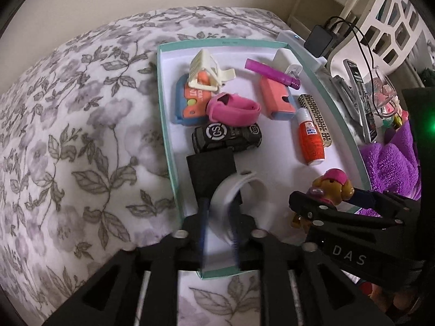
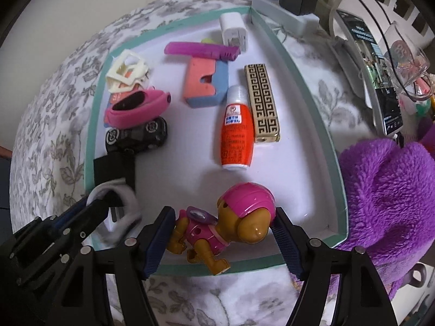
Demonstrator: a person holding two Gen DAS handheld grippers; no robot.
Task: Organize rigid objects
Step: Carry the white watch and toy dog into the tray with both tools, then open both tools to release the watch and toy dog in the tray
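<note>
Resting on a floral bedspread (image 1: 81, 141), the teal-rimmed tray (image 1: 165, 125) abuts purple fleece (image 2: 386, 190).

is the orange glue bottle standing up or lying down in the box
Lying down: the orange glue bottle with the white cap rests on its side on the box's white floor, beside the gold patterned case.

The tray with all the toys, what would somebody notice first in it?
Probably the toy puppy in its pink helmet, held at the tray's near edge between the right gripper's fingers. Next, the bright orange bottle lying mid-tray beside a gold patterned case. Left, the left gripper pinches a white ring.
</note>
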